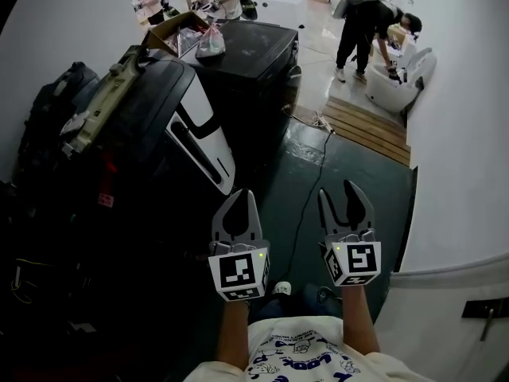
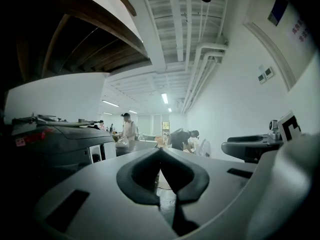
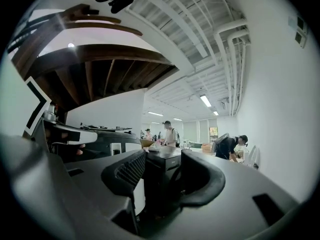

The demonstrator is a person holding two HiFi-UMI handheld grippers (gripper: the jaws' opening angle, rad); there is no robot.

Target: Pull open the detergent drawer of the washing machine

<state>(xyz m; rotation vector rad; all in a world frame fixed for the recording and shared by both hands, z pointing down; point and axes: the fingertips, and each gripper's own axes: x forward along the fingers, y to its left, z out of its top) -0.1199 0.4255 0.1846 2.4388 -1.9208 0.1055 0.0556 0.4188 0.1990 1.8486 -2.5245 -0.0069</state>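
Observation:
I cannot make out a detergent drawer in any view. In the head view both grippers hang side by side over the dark green floor [image 1: 358, 189], pointing away from me. My left gripper [image 1: 242, 196] has its fingertips together with nothing between them; the left gripper view shows the pads meeting at the tip [image 2: 160, 151]. My right gripper [image 1: 337, 191] stands open and empty. In the right gripper view its pads [image 3: 162, 156] are spread, with a dark cabinet [image 3: 167, 159] showing far off through the gap.
A black and white machine [image 1: 199, 134] stands at the left, a dark cabinet [image 1: 254, 50] with a cardboard box [image 1: 171, 30] behind it. A cable [image 1: 314, 181] runs across the floor toward a wooden pallet [image 1: 370, 126]. A white appliance [image 1: 445, 293] fills the lower right. People stand far back.

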